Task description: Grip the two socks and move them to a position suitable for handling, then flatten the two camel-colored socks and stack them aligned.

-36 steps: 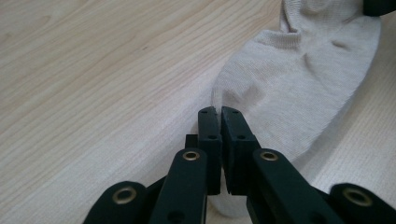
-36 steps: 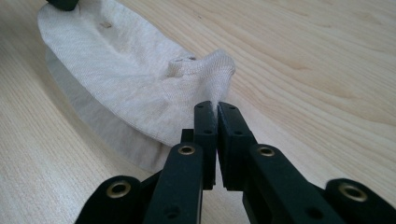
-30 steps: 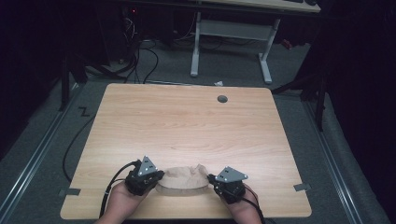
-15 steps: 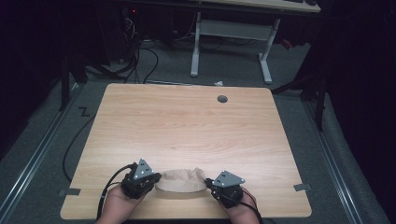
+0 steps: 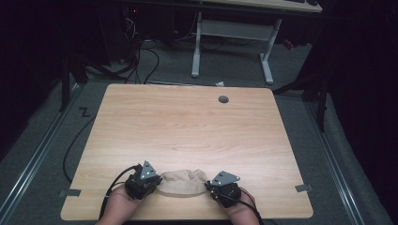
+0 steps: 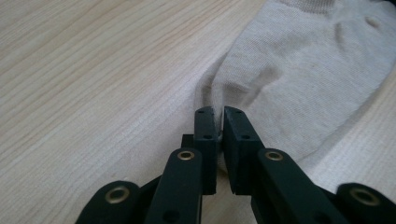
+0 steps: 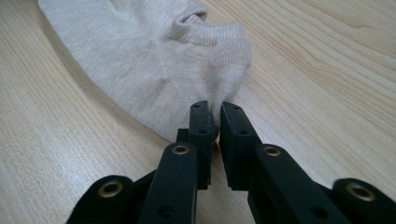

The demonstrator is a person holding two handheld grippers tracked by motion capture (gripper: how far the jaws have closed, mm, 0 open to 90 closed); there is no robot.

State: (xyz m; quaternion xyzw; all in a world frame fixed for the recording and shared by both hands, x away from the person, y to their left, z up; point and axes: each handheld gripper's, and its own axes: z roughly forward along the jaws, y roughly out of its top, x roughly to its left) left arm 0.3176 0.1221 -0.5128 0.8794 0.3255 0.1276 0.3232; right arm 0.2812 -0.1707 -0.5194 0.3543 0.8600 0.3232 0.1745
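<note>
From above I see a pale wooden table point(image 5: 187, 126) in a dark room, and near its front edge a beige sock point(image 5: 182, 182) lies stretched sideways between my two grippers. My left gripper point(image 5: 149, 183) sits at the sock's left end and my right gripper point(image 5: 217, 190) at its right end, each held in a hand coming in from the bottom edge.

Looking along the left gripper point(image 6: 218, 114), its black jaws stand almost together with a thin fold of the sock point(image 6: 299, 70) pinched between the tips; they have just eased apart a little, yet fabric is in the narrow gap and the pads touch it. The rest of the sock spreads away up and to the right, flat on the wood.

Looking along the right gripper point(image 7: 215, 108), its jaws have likewise just loosened slightly, with the sock's point(image 7: 154, 60) edge nipped between them. The ribbed cuff opening lies just beyond the tips.

A round grommet hole point(image 5: 223, 99) sits near the table's far edge.
</note>
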